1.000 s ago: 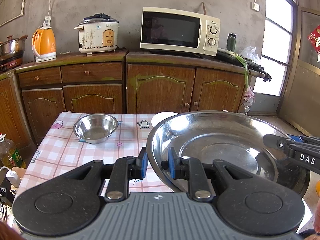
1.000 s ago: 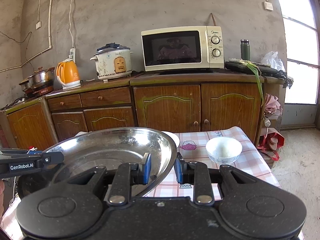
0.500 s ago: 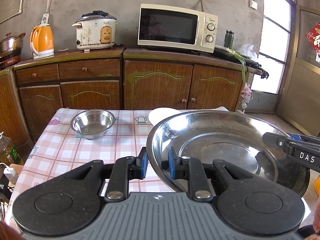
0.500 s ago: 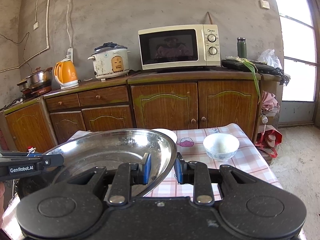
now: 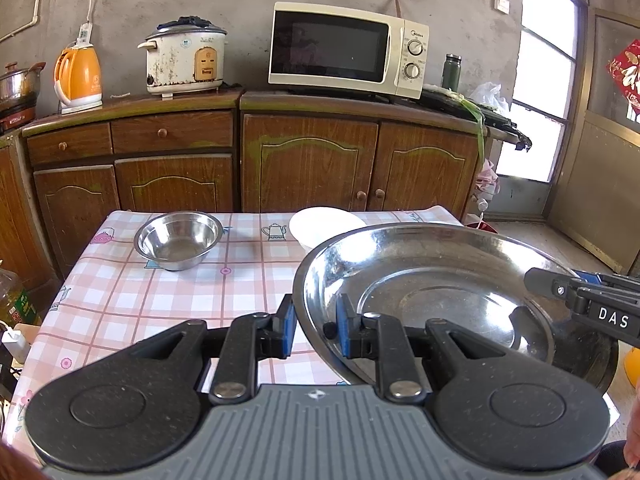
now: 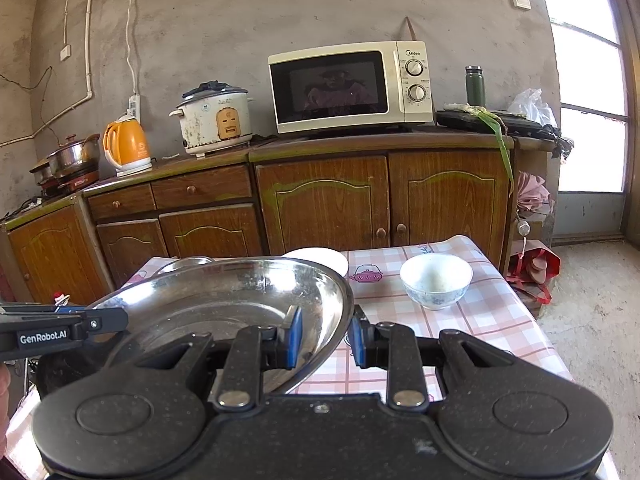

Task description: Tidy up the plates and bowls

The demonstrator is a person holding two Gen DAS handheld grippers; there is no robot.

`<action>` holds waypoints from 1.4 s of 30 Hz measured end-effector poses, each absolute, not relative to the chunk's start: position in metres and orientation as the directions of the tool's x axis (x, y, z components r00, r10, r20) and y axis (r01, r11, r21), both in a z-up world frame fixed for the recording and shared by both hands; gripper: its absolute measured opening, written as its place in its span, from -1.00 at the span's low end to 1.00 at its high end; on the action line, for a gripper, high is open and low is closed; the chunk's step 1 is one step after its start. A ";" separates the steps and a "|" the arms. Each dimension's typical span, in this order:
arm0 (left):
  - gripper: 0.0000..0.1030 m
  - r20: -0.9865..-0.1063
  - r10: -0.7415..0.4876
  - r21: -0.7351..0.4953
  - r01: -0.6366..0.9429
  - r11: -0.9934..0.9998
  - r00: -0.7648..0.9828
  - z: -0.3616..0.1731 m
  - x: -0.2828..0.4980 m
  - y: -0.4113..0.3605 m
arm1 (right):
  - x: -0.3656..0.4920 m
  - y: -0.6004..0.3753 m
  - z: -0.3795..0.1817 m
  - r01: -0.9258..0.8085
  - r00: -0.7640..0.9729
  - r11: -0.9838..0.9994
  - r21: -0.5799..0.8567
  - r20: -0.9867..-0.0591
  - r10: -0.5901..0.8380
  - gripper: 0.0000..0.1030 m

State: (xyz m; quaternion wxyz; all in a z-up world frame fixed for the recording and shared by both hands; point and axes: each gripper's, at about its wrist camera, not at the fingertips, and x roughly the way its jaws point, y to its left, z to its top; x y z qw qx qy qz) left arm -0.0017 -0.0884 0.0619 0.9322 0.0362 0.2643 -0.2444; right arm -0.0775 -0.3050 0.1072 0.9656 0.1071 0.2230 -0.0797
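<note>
Steel basin [image 5: 432, 292] was held above the bench [image 5: 120, 300] by opposite rims, each pinched between nearly closed jaws of left gripper [image 5: 314, 330] and right gripper [image 6: 325, 340], probably to keep it level.

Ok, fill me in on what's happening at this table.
A person is holding a large steel basin above the checked table with two handheld grippers. The left gripper is shut on the basin's left rim and the right gripper on its right rim. On the table beyond sit a small steel bowl, a white plate partly hidden by the basin, and a white patterned bowl. None of them is stacked yet.
</note>
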 end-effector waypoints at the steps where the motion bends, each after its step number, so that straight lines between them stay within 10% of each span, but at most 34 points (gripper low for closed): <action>1: -0.59 -0.512 -0.437 -0.062 0.476 0.877 0.740 0.062 -0.002 -0.088 | -0.079 -0.305 0.107 0.203 0.888 0.964 0.170 -0.448 -0.108 -0.37; 42: -0.59 -0.571 -0.460 -0.052 0.529 0.847 0.681 0.035 -0.022 -0.098 | -0.114 -0.311 0.079 0.260 0.851 0.945 0.197 -0.509 -0.128 -0.37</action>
